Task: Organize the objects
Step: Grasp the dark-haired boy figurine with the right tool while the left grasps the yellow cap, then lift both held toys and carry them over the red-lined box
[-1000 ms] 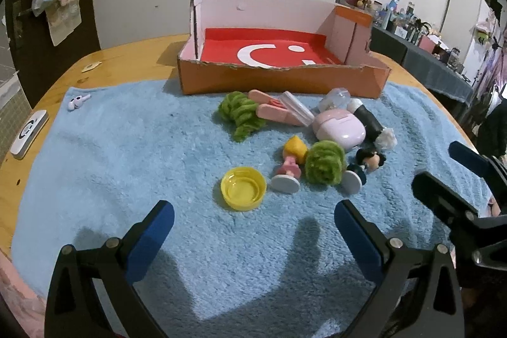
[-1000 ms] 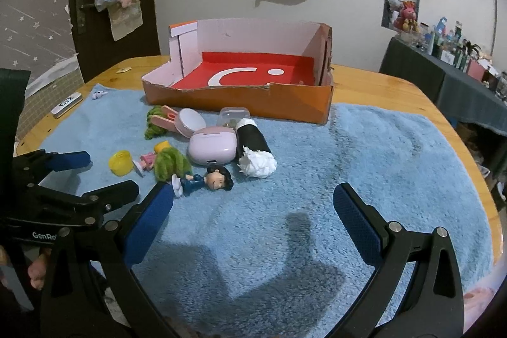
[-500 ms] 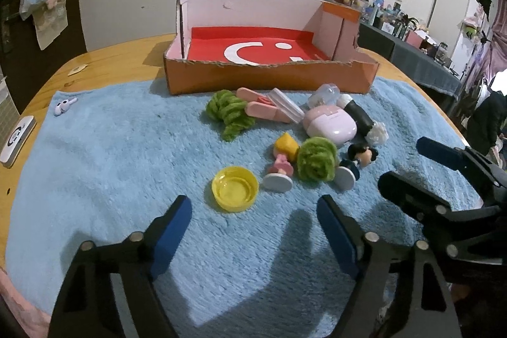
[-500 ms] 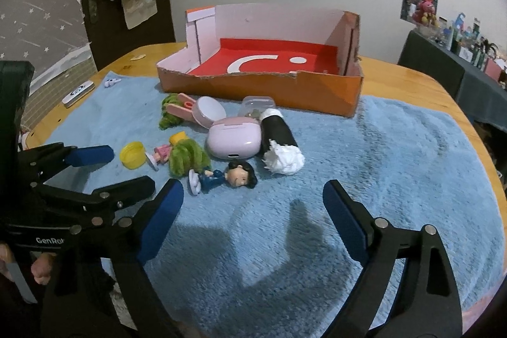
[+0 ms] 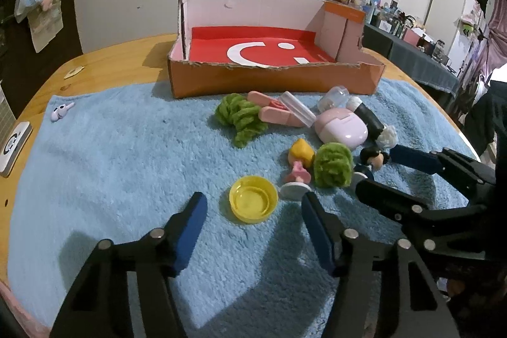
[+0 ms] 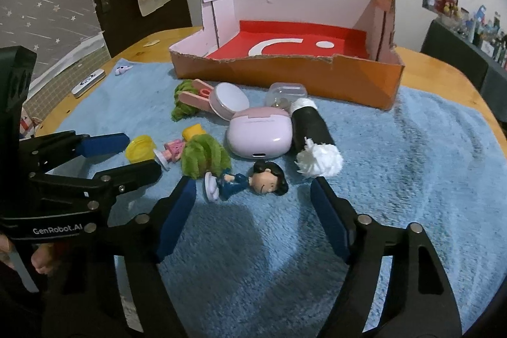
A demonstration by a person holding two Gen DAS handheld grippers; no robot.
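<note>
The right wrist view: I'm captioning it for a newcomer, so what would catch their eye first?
Probably the orange box with a red floor, empty at the back of the blue towel. Before it lies a heap of small things: a pink case, green fluffy balls, and a dark-haired figurine on its side, just ahead of the right claw.

Both of your claws have just been closing from wide open to about half, with nothing pressed between the pads. Your left claw [image 5: 253,208] now frames the yellow cap [image 5: 253,204]. Your right claw [image 6: 253,195] has edged in and down toward the dark-haired figurine [image 6: 247,179].
</note>
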